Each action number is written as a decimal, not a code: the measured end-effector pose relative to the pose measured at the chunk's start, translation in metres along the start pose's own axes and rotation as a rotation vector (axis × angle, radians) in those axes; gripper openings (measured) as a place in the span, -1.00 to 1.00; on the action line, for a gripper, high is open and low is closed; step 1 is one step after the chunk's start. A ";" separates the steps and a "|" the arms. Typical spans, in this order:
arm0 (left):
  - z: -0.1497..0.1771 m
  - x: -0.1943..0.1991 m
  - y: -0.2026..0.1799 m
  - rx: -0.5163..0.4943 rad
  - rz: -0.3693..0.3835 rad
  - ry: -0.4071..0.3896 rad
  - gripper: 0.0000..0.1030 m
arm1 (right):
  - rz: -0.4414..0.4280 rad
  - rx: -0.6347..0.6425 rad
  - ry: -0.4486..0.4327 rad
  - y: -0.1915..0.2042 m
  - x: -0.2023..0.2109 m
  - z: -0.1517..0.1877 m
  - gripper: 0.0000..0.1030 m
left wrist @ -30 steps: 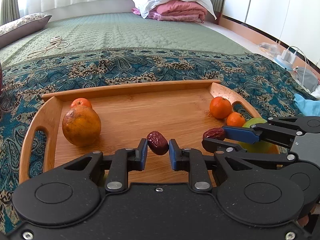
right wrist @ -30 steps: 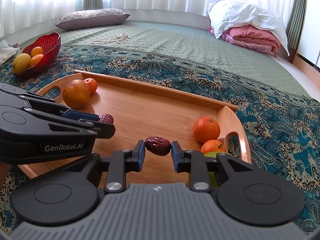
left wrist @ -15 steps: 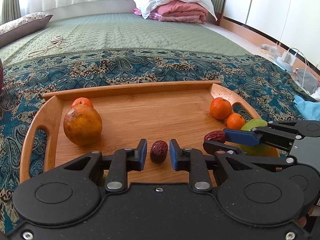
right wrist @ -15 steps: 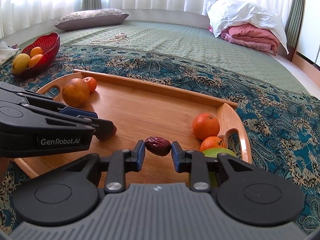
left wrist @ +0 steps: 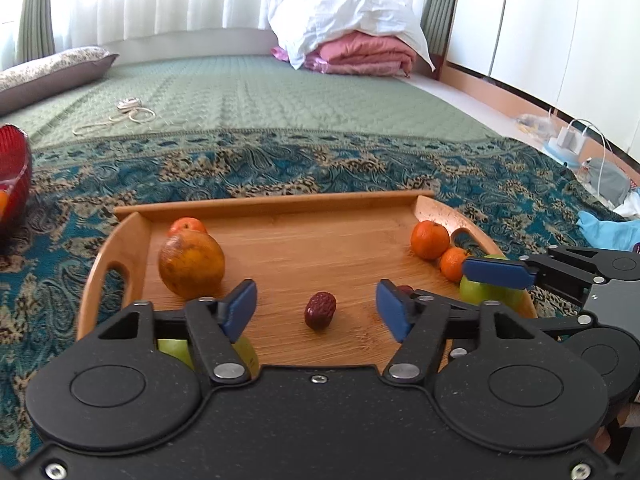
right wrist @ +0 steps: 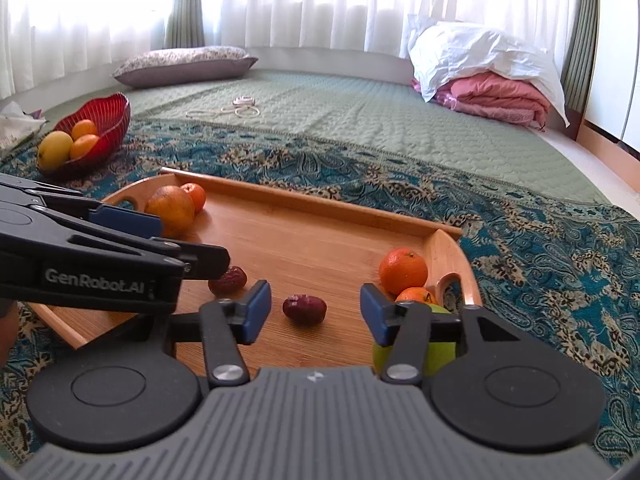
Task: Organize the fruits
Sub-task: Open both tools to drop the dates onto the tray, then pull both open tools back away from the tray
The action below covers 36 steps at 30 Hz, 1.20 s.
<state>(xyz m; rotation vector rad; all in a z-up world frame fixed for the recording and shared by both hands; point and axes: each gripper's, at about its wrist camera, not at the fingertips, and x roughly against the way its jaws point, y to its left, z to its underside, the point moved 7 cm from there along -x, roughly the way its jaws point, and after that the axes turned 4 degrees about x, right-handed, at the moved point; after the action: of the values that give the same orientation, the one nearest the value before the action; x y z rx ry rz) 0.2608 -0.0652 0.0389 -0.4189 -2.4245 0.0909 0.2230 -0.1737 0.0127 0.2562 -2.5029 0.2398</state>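
both grippers spread over tray

left gripper [left wrist: 316, 306] fingers spread; a red date [left wrist: 320, 309] lies loose between them on the wooden tray [left wrist: 280, 204]. right gripper [right wrist: 315, 310] likewise spread around a second date [right wrist: 304, 309], apparently untouched.

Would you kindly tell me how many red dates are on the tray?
2: one date between the open right hand-held gripper fingers, another left of it. None seem hidden.
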 end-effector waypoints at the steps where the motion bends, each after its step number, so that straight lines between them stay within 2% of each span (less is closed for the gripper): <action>1: 0.000 0.004 0.001 0.002 -0.001 -0.006 0.42 | 0.000 -0.002 -0.007 0.000 0.003 0.000 0.39; 9: 0.005 0.029 0.004 -0.005 -0.030 -0.050 0.72 | 0.020 -0.004 -0.056 0.001 0.023 0.001 0.64; 15: 0.013 0.047 0.004 -0.008 -0.060 -0.090 0.89 | 0.038 -0.032 -0.078 0.001 0.036 0.006 0.72; 22: 0.025 0.062 0.004 -0.005 -0.089 -0.116 0.93 | 0.046 -0.093 -0.072 -0.002 0.044 0.019 0.74; 36: 0.056 0.087 0.012 0.016 -0.149 -0.146 0.95 | 0.069 -0.113 -0.064 0.007 0.061 0.041 0.77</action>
<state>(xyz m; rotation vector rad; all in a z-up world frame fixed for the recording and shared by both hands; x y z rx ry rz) 0.1656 -0.0235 0.0464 -0.2298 -2.5879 0.0783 0.1504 -0.1840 0.0152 0.1340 -2.5807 0.1185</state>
